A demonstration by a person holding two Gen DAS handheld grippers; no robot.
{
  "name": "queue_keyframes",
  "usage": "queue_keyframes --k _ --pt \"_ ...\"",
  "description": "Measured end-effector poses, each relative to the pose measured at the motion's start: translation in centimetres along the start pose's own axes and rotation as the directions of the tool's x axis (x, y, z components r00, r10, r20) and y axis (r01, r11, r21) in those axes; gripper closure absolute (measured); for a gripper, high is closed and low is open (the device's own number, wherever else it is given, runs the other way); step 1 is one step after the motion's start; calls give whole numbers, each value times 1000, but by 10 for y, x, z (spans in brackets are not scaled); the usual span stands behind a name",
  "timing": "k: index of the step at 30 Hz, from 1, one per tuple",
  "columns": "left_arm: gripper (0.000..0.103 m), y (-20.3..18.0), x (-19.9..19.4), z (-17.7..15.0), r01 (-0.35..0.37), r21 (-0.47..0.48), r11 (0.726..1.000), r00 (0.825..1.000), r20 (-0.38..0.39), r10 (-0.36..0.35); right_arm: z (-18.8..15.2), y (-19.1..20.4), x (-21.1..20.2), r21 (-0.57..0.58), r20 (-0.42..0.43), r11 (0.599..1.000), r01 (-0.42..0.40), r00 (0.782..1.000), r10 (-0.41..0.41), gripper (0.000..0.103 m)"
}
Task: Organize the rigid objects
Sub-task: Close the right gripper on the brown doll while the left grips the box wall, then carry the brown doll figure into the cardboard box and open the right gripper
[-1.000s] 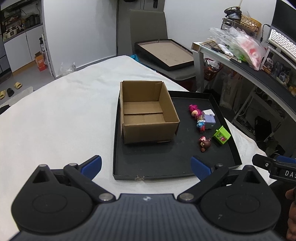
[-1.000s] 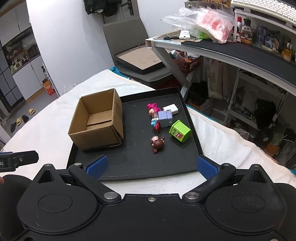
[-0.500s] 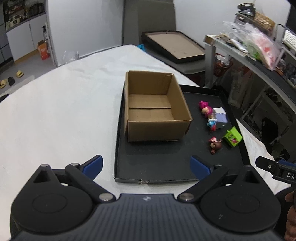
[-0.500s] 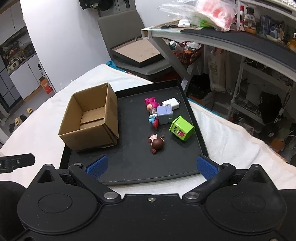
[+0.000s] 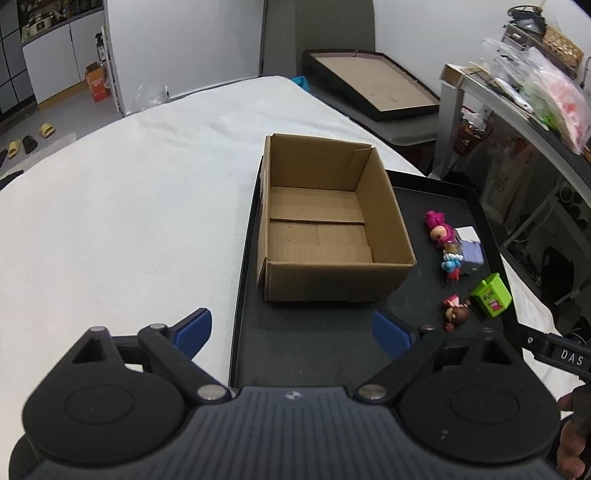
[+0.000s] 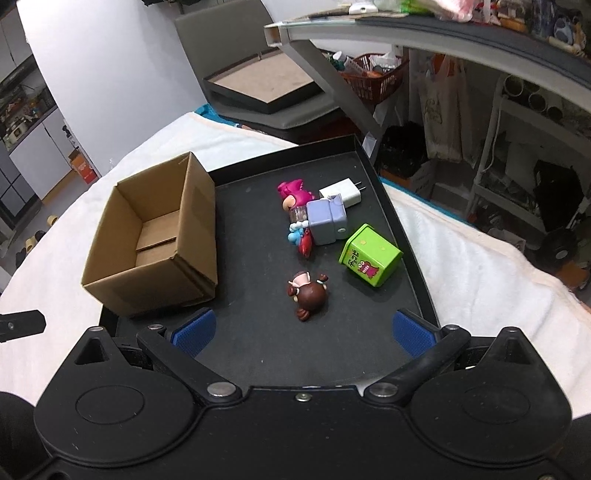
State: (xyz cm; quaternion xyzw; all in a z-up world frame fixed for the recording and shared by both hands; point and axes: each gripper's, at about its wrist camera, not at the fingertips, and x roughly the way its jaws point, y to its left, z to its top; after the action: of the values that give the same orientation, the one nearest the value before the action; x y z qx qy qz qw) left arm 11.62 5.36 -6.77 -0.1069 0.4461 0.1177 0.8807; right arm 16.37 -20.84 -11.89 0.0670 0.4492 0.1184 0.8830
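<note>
An open, empty cardboard box (image 5: pixel 325 225) (image 6: pixel 159 236) stands on the left part of a black tray (image 5: pixel 317 343) (image 6: pixel 258 343). To its right lie small toys: a brown-haired figure (image 6: pixel 308 293) (image 5: pixel 456 314), a green cube (image 6: pixel 369 254) (image 5: pixel 493 295), a lilac block (image 6: pixel 327 221), a pink figure (image 6: pixel 293 194) (image 5: pixel 437 229), a blue-and-red figure (image 6: pixel 301 238) and a white charger (image 6: pixel 341 192). My left gripper (image 5: pixel 291 328) hovers before the box, its jaws closing with nothing between them. My right gripper (image 6: pixel 301 328) is open just short of the brown-haired figure.
The tray rests on a white cloth-covered table (image 5: pixel 129 206). Beyond the table, a second tray (image 5: pixel 373 85) leans on a chair. A cluttered desk (image 6: pixel 461 33) stands at the right, with shelves and bags beneath it. The right gripper's tip (image 5: pixel 554 350) shows in the left wrist view.
Both grippers have come forward and down toward the tray, so the box and toys look larger. The left gripper's blue pads stand slightly closer together than before.
</note>
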Motion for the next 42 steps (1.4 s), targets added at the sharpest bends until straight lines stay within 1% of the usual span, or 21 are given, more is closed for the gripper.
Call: queue_keyframes --k 8,12,20,22,25,28,31,33,34,35,36,37,38,39,42 --pt "31 2 36 17 -31 -50 998 998 -59 28 11 -5 37 18 -39 1000 -19 999 20 1" --pt "36 5 52 25 -43 -77 996 997 -68 38 15 -8 57 13 -59 1000 -24 998 24 4" --pt "39 5 87 36 -82 -97 992 991 -111 71 16 -19 93 33 -115 999 -35 993 39 7" --pt "39 7 94 37 -93 -107 990 990 -117 80 15 -21 97 37 -111 999 -36 993 39 11" --pt "41 9 106 39 -105 -120 987 987 -130 89 16 -22 101 20 -98 999 -37 994 39 13" --pt "46 12 115 39 -105 -133 985 986 -146 85 19 -22 109 15 -103 999 -40 994 42 13" --pt "50 14 121 38 -96 -144 985 984 -160 73 20 -21 116 3 -111 999 -45 993 45 17" --pt "59 15 124 37 -90 -148 985 983 -173 64 21 -19 122 -9 -116 999 -39 992 38 17" --pt "63 15 125 36 -86 -151 985 982 -177 59 21 -18 123 -14 -118 999 -37 992 35 19" --pt "71 15 126 35 -80 -152 985 982 -181 52 21 -16 125 -20 -124 999 -36 992 33 22" --pt "77 14 127 35 -76 -153 985 982 -185 47 21 -15 126 -22 -128 999 -36 991 33 28" --pt "80 15 128 34 -82 -152 985 981 -187 53 20 -15 127 -24 -131 999 -39 991 36 38" --pt "87 15 128 34 -90 -151 984 981 -181 62 19 -14 128 -24 -137 999 -45 990 42 45" --pt "92 16 128 34 -95 -153 984 982 -175 67 18 -15 129 -21 -145 998 -53 988 50 62" --pt "92 19 124 30 -81 -163 983 983 -174 52 16 -18 124 -4 -137 998 -63 989 62 62"
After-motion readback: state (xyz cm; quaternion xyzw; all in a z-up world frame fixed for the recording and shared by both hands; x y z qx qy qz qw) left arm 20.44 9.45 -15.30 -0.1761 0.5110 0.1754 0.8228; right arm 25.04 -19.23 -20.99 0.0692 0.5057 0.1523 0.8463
